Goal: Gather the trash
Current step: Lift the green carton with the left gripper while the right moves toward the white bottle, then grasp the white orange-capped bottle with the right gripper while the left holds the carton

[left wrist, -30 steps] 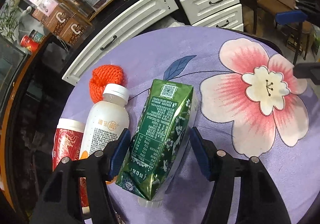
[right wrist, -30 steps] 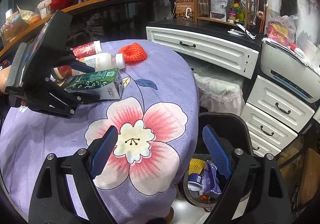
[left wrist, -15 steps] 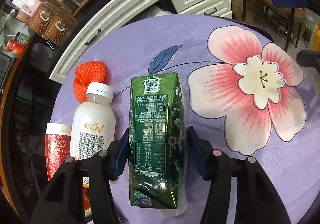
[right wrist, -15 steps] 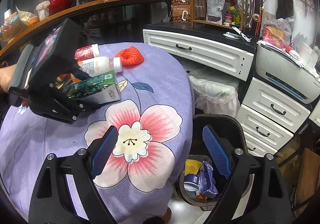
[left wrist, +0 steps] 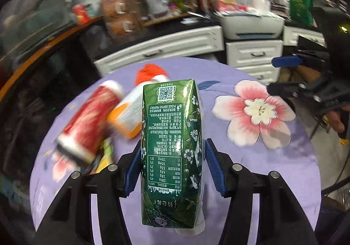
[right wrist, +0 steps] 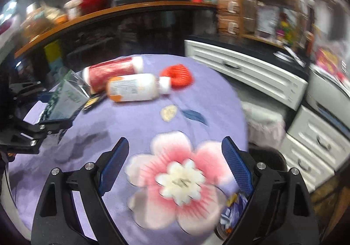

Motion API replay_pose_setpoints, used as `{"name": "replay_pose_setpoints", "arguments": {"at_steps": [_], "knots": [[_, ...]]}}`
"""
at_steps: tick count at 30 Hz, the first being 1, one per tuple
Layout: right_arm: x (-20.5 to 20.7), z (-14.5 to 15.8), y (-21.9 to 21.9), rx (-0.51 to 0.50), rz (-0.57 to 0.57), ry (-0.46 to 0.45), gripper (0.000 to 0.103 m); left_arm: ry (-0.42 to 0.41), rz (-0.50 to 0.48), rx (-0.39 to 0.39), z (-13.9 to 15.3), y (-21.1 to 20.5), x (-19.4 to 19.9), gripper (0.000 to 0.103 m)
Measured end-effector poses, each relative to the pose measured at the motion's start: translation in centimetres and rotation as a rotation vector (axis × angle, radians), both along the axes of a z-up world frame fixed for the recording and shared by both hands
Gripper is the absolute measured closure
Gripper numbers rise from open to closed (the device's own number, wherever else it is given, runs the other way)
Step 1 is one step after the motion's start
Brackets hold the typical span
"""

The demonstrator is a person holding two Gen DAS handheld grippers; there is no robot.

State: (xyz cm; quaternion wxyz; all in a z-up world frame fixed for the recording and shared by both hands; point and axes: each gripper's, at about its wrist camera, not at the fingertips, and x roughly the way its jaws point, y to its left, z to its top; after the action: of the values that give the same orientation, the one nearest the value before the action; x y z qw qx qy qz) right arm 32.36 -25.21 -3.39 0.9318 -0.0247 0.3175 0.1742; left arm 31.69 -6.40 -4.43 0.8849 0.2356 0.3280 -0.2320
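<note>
While much of both views is smeared by motion, the left gripper (left wrist: pixel 172 168) shows sharply, clamped on a green carton (left wrist: pixel 171 148) with a blue pad pressed to each long side. Its printed label faces the camera, QR code at the far end; its near end hides whatever lies directly below, and a pale edge sticking out under it cannot be identified. From the right wrist view the same carton (right wrist: pixel 65 100) appears tilted at the far left, held off the purple flowered tablecloth (right wrist: pixel 135 122), with the left gripper's black frame partly cut off by the edge.

Beside the carton lie a red bottle (left wrist: pixel 89 122) and a white bottle with an orange base (left wrist: pixel 131 113), both badly blurred in the left view; the carton covers part of the white one. Behind them sits an orange knitted thing (right wrist: pixel 178 75), touching the white bottle's cap. Something yellow and dark lies under the bottles near the carton, too blurred to name.

The right gripper (right wrist: pixel 175 164) hangs spread wide over the big pink flower (right wrist: pixel 177 177), holding nothing. Past the table edge, a dark bin (right wrist: pixel 269 157) is mostly hidden behind its right finger; a scrap of purple wrapper (right wrist: pixel 231 212) shows inside. White drawers (right wrist: pixel 247 74) and cluttered shelves behind are indistinct.
</note>
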Motion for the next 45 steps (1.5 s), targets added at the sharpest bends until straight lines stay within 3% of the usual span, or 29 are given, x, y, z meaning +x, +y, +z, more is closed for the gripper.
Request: {"name": "replay_pose_setpoints", "arguments": {"at_steps": [4,9,17,27,31,35,40,42,45], "knots": [[1.9,0.4,3.5,-0.065,0.123,0.0,0.017,-0.025,0.072,-0.066,0.9,2.6,-2.6,0.048],[4.8,0.5,8.2,-0.217,0.297,0.004,0.017,-0.038,0.138,-0.155,1.7,4.8,-4.1,0.048],[8.9,-0.6,13.8,-0.525,0.466,-0.044,0.017,-0.043,0.206,-0.189,1.5,6.7,-4.5,0.048],[13.5,-2.3,18.0,-0.815,0.66,-0.102,0.017,-0.036,0.224,-0.224,1.4,8.2,-4.3,0.048],[15.5,-2.8,19.0,-0.851,0.733,-0.043,0.017,-0.033,0.23,-0.229,1.3,8.8,-3.9,0.048],[16.4,-3.8,19.7,-0.866,0.79,-0.001,0.026,-0.033,0.23,-0.231,1.2,9.1,-3.8,0.048],[16.9,-3.5,19.8,-0.828,0.776,0.015,0.033,-0.025,0.234,-0.234,0.9,9.3,-3.5,0.05],[16.5,-3.4,19.6,-0.821,0.764,0.013,0.041,-0.023,0.233,-0.235,0.9,9.3,-3.4,0.054],[15.6,-2.9,19.2,-0.774,0.738,0.02,0.041,-0.026,0.237,-0.227,0.8,9.1,-3.4,0.054]]}}
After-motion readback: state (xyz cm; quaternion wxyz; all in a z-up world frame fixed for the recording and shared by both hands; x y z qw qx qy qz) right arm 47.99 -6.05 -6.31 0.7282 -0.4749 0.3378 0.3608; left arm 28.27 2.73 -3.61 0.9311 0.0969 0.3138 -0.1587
